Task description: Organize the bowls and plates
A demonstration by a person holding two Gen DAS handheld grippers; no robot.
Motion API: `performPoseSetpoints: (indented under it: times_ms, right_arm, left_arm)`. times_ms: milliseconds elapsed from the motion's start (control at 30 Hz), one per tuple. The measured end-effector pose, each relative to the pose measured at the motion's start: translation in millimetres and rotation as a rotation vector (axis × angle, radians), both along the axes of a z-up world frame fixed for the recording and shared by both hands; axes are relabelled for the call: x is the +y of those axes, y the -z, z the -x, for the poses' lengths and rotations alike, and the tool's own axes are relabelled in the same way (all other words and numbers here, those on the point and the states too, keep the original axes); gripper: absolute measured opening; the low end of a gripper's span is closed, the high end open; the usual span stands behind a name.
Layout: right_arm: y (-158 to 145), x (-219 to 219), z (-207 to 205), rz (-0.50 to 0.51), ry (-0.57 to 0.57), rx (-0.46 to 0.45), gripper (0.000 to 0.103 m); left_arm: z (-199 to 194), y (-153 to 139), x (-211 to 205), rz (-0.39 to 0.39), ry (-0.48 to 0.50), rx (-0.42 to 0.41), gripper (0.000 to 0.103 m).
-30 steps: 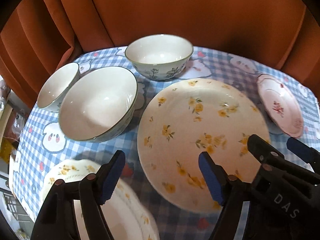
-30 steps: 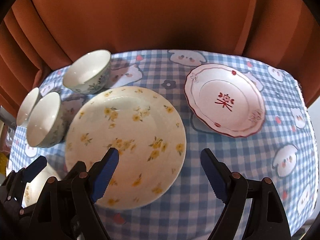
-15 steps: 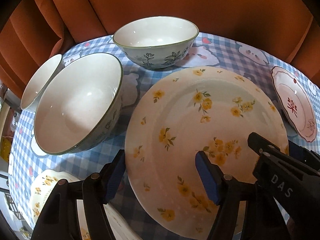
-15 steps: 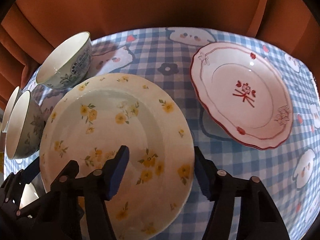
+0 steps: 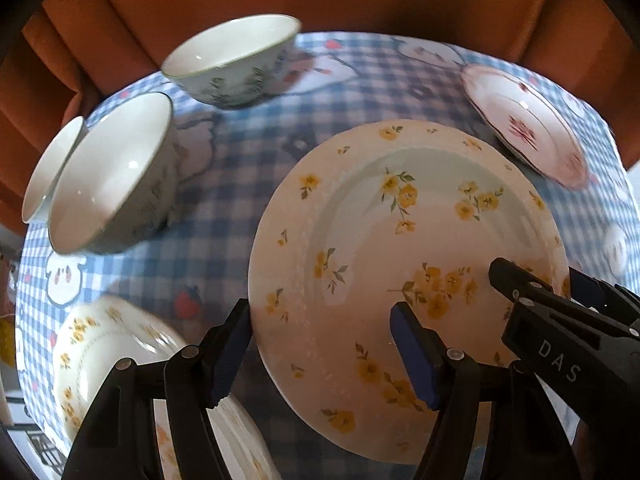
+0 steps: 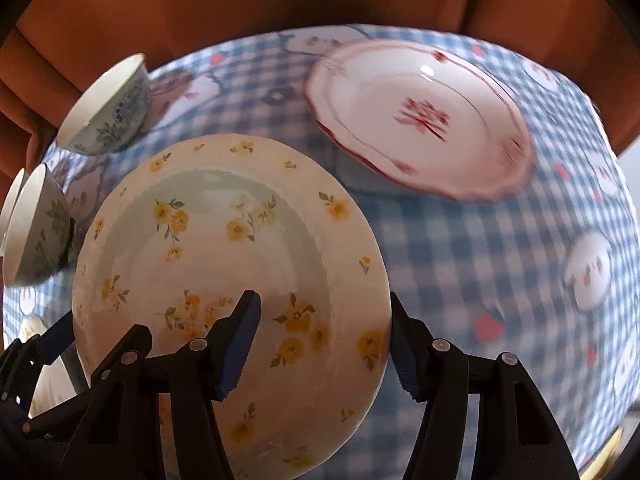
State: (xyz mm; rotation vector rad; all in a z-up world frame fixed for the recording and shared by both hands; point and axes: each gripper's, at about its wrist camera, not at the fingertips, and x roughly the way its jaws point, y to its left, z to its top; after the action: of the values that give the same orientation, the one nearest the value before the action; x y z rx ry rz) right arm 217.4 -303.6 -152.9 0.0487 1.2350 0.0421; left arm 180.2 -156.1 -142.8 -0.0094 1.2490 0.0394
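Cream yellow-flowered plate (image 5: 404,248) tilted; left hand-held gripper (image 5: 320,354), right hand-held gripper (image 6: 326,342) straddle rim, jaws apart.

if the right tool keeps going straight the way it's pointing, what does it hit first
Most likely the yellow-flowered plate: the right tool is open with that plate's right rim already between its fingers. Whether they touch it is unclear.

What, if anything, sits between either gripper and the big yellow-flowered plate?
Nothing visible. The left gripper straddles the yellow-flowered plate's near-left rim, and the right gripper straddles its near-right rim. Both are open, one finger over the plate and one outside. Whether they touch it is unclear.
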Motion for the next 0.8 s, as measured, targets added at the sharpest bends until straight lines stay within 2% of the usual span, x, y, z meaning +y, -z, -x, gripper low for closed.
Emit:
performPoseSetpoints:
  times_ms: [233,433,800]
  right_arm:
    - [-1,-16,24,-0.015,0.034,0.018,0.064]
    - [4,-12,12,-0.028,0.017,0.013,0.067]
    - [5,-13,-3,-0.053,0.001,0.026,0.068]
  left_arm:
    - [5,2,-10,0.002,0.028,0.023,0.070]
    - [-11,8,-4,0.035,-0.021,0.035,0.069]
    - [-22,10,-2,0.058,-0.027,0.059,0.068]
